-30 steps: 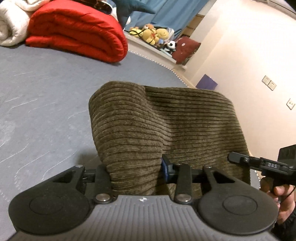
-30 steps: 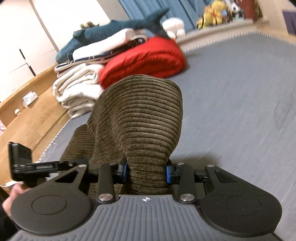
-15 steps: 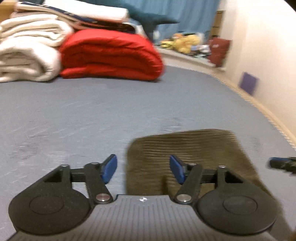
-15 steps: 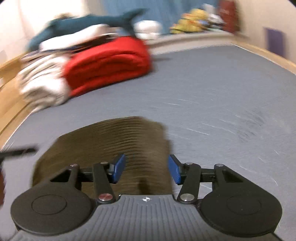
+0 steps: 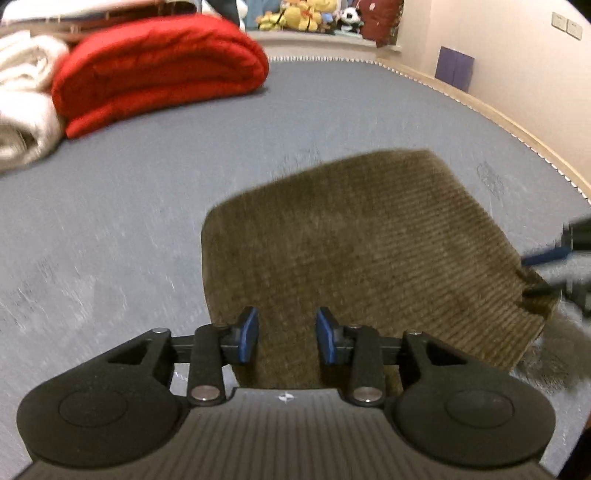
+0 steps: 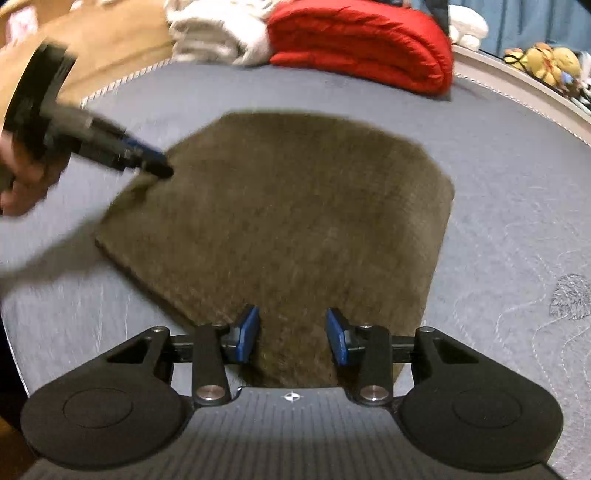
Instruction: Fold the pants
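Observation:
The brown corduroy pants lie folded flat in a compact pad on the grey bed. My left gripper hovers over their near edge. Its jaws are closing, the blue pads stand apart, and flat cloth shows in the gap without being pressed. My right gripper is over the near edge of the pants in its own view, jaws closing too, pads clear of the cloth. In the right wrist view the left gripper, held by a hand, has its tips at the pants' left corner.
A folded red quilt and white blankets are stacked at the far side of the bed. Soft toys sit on a ledge behind. The bed's piped edge runs along the wall on the right.
A second ago both grippers held the pants bunched up above the bed. They have let go; the pants now lie flat. Both grippers tilted down and sank toward the near edge.

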`<state>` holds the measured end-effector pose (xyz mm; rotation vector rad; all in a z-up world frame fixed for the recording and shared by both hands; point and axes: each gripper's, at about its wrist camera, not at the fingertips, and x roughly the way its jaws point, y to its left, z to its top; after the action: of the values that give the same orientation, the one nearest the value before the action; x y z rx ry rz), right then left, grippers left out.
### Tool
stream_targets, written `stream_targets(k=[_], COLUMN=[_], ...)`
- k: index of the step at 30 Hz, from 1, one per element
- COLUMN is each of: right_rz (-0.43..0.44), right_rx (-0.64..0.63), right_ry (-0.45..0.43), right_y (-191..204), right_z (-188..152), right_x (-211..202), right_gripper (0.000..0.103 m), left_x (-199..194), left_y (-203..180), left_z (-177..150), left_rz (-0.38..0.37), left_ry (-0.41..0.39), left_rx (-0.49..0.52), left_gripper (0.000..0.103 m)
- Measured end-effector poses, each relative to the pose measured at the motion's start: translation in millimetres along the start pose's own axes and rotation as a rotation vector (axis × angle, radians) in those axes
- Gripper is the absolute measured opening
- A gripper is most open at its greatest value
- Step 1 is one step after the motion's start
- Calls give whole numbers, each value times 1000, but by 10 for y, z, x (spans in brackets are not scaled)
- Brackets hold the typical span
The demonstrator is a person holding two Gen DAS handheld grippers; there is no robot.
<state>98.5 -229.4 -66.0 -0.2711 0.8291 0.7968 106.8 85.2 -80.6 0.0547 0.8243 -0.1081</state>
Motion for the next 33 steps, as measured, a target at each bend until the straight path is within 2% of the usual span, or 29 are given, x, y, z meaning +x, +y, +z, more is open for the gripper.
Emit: stream_targets(k=[1,5,8,9,12,15,18,20,23,26,28,30,33], right_rz=[-8,-109,-191,-218,-279,-343,-372,-400,-420,-395,-379,-383,-336], right_rx=[20,203,252,252,282,336,355,331,330,382,422,429,376], right_ry=[-34,-242,-306,-309,-288,-194,-148,-139,-125,-131,-145,-167,-178], right_y=[-31,-279,-377,-400,-452,-537,-607,-565,-613,-667,-678,-633,-512], right_z=[43,333,519,572,685,727,811,843,898,901,881,866,780], right_x=[-44,-140,45,145,489,862,1133,1208,1312,1219,1091,906,665], right_gripper=[43,54,54,54,54,54,58,58,59,60,60,60,63], left_x=[-3,-163,-98,-62,-38,-53,-66,-154,-333,-411,-381,-284,-13], left_y=[-7,-144,-280,-314,-353,-322,-349,-323,-271,-165,-98,-38,6], left_z=[32,-21,-120,-172,-268,-269,-247,-191,-85,9,46,44,-53], left_rz=[-11,-92,-124,-125,-127,-139,-133,-128,-104,-71,-42,-14,10], left_ry=[-7,-6,53,74,62,65,67,59,-27,-109,-118,-83,88], left_rx=[8,69,162,190,234,217,230,226,177,97,42,-4,-37], left_gripper=[40,40,41,43,45,45,46,48,50,50,50,49,49])
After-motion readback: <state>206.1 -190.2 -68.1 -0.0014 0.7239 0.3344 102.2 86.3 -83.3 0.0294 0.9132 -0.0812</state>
